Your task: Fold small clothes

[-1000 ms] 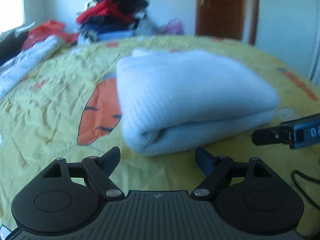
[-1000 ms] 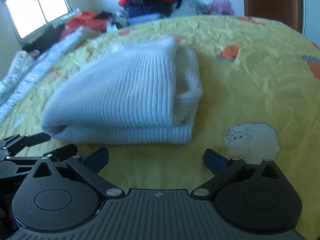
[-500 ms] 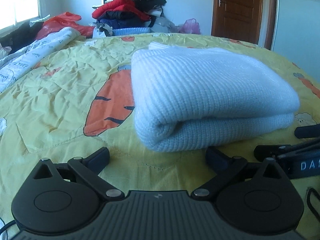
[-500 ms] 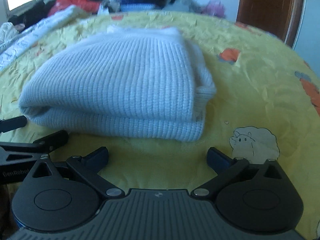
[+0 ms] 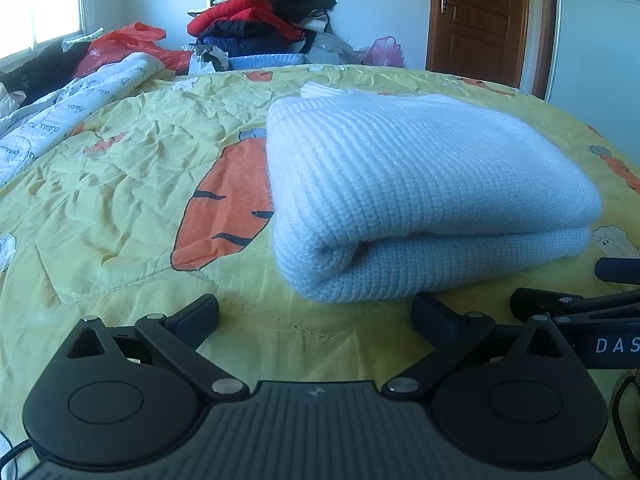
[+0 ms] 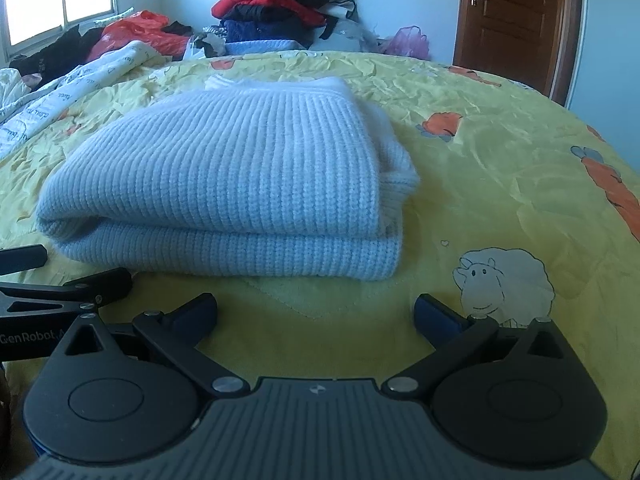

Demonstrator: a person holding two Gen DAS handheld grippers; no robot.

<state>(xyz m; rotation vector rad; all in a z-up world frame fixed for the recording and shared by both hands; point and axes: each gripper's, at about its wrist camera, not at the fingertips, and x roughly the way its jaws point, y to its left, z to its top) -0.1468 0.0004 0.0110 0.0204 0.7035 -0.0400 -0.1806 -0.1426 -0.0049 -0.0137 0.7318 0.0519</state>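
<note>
Folded light-blue knit sweater (image 5: 420, 196) lies on the yellow carrot-print quilt (image 5: 120, 200), just ahead of both tools. Left gripper (image 5: 316, 312) and right gripper (image 6: 316, 312) stand wide apart, holding nothing. Likely soft, bulky, compliant; best pinched at the doubled near edge.

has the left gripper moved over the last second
Yes. In the left wrist view the brown door slid right, so the open left gripper swung left; the folded sweater looks put.
</note>
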